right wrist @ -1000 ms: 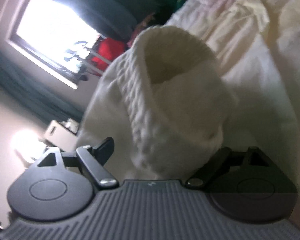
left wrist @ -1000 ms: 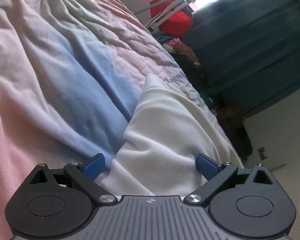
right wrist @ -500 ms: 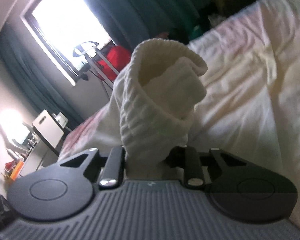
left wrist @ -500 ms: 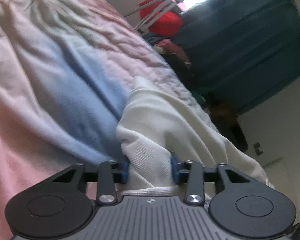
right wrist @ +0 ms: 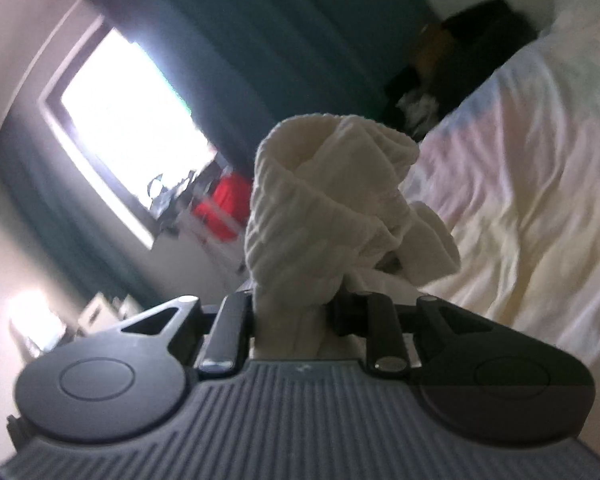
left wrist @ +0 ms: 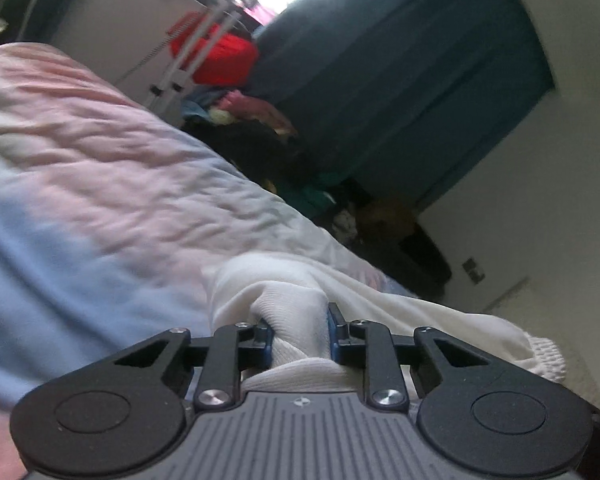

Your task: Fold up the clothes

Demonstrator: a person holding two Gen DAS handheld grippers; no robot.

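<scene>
A white knit garment point(left wrist: 404, 312) lies partly on the pastel pink and blue bed cover point(left wrist: 100, 184). My left gripper point(left wrist: 300, 330) has a bunched fold of it between its blue pads, which press on the cloth while the jaws are still closing. The rest trails to the right, down to a ribbed hem point(left wrist: 548, 356). In the right wrist view the garment's ribbed end point(right wrist: 324, 184) stands up twisted out of my right gripper point(right wrist: 296, 314), which is shut on it. The cloth is lifted above the bed point(right wrist: 520, 200).
Beyond the bed hang dark teal curtains point(left wrist: 400, 80) beside a bright window point(right wrist: 128, 120). A red bag on a metal rack point(left wrist: 220, 56) and a heap of mixed clothes point(left wrist: 260, 120) stand along the wall. A small lit desk corner point(right wrist: 32, 312) shows at lower left.
Both grippers went from wide open to closed on the white garment. Both have risen, pulling the cloth up off the bed, and the views now show more of the room.
</scene>
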